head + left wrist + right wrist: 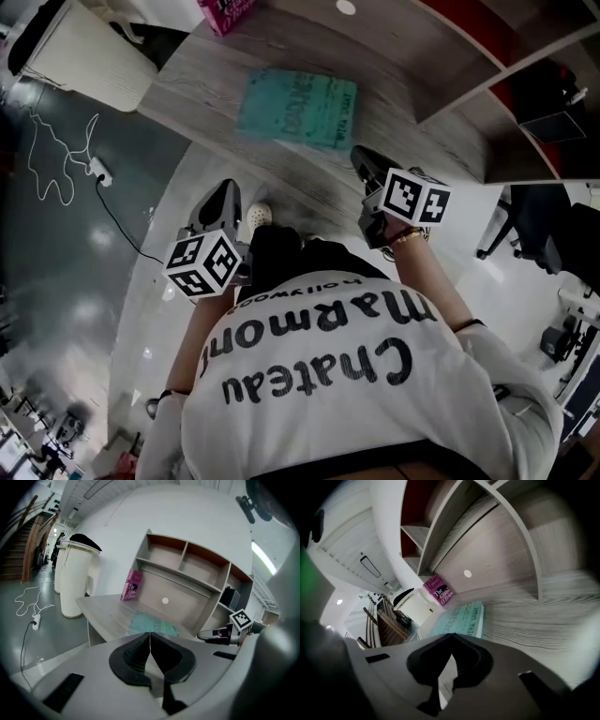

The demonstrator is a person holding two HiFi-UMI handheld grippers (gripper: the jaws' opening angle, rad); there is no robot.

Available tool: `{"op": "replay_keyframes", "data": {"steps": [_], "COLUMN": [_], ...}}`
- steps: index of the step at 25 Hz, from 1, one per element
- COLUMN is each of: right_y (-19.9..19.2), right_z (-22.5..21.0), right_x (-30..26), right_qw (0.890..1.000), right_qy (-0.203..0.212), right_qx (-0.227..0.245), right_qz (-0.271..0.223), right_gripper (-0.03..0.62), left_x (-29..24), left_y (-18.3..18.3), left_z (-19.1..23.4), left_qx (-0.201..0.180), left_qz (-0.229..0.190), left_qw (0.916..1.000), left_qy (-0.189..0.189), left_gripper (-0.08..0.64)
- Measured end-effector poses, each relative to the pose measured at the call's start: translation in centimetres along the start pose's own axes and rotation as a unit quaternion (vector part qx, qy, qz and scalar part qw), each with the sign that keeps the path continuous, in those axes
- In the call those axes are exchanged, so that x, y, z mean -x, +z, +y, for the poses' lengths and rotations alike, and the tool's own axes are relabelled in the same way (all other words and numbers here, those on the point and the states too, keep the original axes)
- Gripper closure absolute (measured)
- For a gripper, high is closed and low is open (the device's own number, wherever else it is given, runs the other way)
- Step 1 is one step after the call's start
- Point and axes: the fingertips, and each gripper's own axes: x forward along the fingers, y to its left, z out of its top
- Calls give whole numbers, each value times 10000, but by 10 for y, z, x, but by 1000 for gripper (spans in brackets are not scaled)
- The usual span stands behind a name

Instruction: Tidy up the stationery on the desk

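Observation:
A teal book [296, 108] lies flat in the middle of the wooden desk [412, 141]; it also shows as the teal book [152, 623] and the teal book [461, 618]. A pink book [225, 11] stands at the desk's back left, seen too as the pink book [132, 585] and the pink book [439, 590]. My left gripper [225, 190] hangs in front of the desk's front edge, shut and holding nothing [150, 637]. My right gripper [361, 161] hovers just right of the teal book's near corner, also shut and holding nothing [451, 637].
Open shelves [525, 84] rise at the desk's back and right. A tall white bin [75, 581] stands on the floor left of the desk, with a power strip and cable [98, 169] nearby. An office chair [525, 225] is at the right. A white round cap [467, 573] sits on the back panel.

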Motion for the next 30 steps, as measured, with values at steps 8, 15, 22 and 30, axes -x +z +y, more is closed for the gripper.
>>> {"op": "replay_keyframes", "data": {"steps": [8,15,22,30], "right_y": [-5,3,4,-9], "right_z": [-20,-6,-13,-7], "right_x": [-22,-44,-40,-36], "right_qw": [9948,9891,9756,9629], "right_qy": [-740,-1081,-1647,-2014], "right_qx": [-692,-926,-1252,-1494], "right_qz": [-98,-386,-728,-993], "right_gripper": [578,578,578,578], "left_x": [-60,-106,-134,-150], "left_y": [11,46,61,71], "left_z": [42,51,61,74], "left_qx": [-185,-460,-668,-805], "left_qz": [724,961,1204,1318], "left_qw": [9964,9883,9782,9692], "left_qy": [-397,-1087,-1553,-1919], "left_gripper": [543,543,543,543]}}
